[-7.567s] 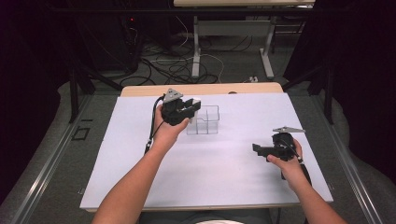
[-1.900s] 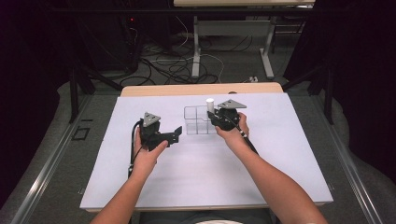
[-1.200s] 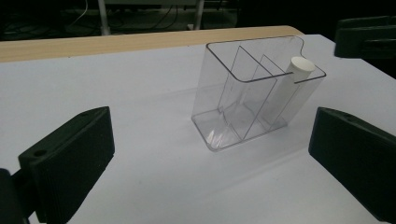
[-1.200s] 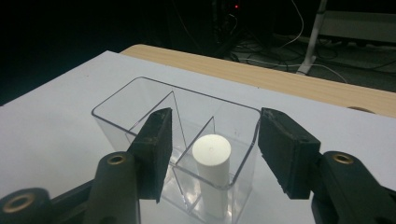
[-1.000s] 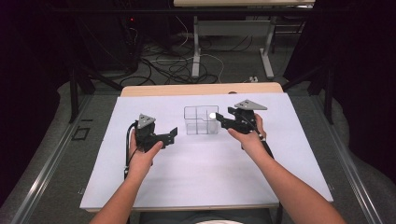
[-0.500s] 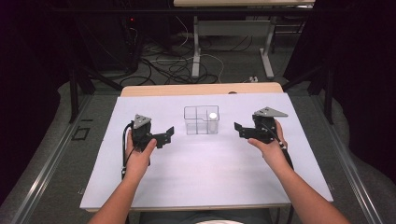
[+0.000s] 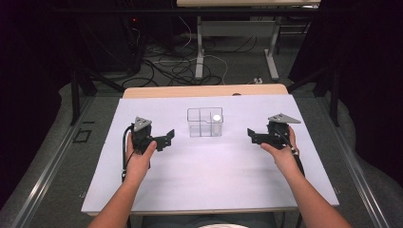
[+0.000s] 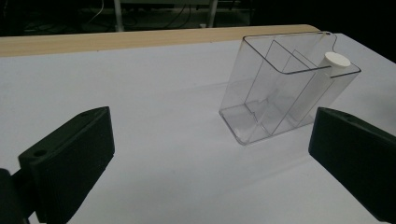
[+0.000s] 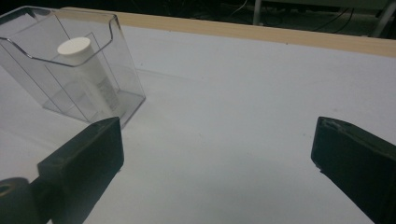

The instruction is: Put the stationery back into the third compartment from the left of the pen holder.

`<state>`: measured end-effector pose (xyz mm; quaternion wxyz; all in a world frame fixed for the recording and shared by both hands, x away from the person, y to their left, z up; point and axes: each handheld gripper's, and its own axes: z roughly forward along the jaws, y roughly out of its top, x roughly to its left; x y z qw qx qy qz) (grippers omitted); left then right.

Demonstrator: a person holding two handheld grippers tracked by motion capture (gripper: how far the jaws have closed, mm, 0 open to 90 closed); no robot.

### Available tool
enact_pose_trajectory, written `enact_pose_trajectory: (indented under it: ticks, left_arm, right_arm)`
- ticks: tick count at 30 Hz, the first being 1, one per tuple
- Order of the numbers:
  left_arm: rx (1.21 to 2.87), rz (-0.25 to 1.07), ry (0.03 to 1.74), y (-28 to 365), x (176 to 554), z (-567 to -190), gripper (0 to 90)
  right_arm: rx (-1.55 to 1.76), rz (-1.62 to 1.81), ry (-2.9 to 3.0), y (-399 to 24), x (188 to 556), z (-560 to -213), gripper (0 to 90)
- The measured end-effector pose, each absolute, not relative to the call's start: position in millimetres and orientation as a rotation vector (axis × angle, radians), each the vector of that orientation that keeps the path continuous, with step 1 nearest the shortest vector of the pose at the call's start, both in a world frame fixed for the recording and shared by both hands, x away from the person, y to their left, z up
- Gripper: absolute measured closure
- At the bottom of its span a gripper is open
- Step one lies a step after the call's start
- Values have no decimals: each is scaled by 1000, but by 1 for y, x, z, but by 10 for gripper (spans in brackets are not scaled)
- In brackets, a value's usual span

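Observation:
A clear plastic box [image 7: 199, 124] with inner dividers stands at the middle back of the white table top. A white capped tube [image 7: 216, 119] stands upright in its right compartment. My left gripper [image 7: 165, 138] rests left of the box, open and empty, pointing toward it. My right gripper [image 7: 251, 137] is right of the box and apart from it; its jaws have just been opening and nothing is between them. The left gripper view has the box [image 8: 261, 107] and the tube [image 8: 322, 79] ahead of the wide jaws. The right gripper view has the box [image 9: 116, 60] and the tube [image 9: 81, 60] at the upper left.
A white sheet [image 7: 204, 175] covers the table, with a wooden strip [image 7: 204, 91] along its far edge. Beyond the table are floor cables [image 7: 180, 66] and the legs of another table [image 7: 199, 47]. Dark space lies on both sides.
My right gripper has drawn back to the right, away from the box, and its jaws have opened. The white tube stays standing in the box. My left gripper has hardly moved.

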<state>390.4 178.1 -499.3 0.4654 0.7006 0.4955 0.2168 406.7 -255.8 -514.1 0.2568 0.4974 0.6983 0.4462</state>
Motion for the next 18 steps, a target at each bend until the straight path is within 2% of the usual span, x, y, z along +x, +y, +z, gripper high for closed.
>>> enact_pose_trajectory:
  ticks: [18]
  left_arm:
    - [1737, 518, 1227, 177, 391, -509, 3]
  right_arm:
    - [1405, 1188, 1914, -264, 403, -529, 0]
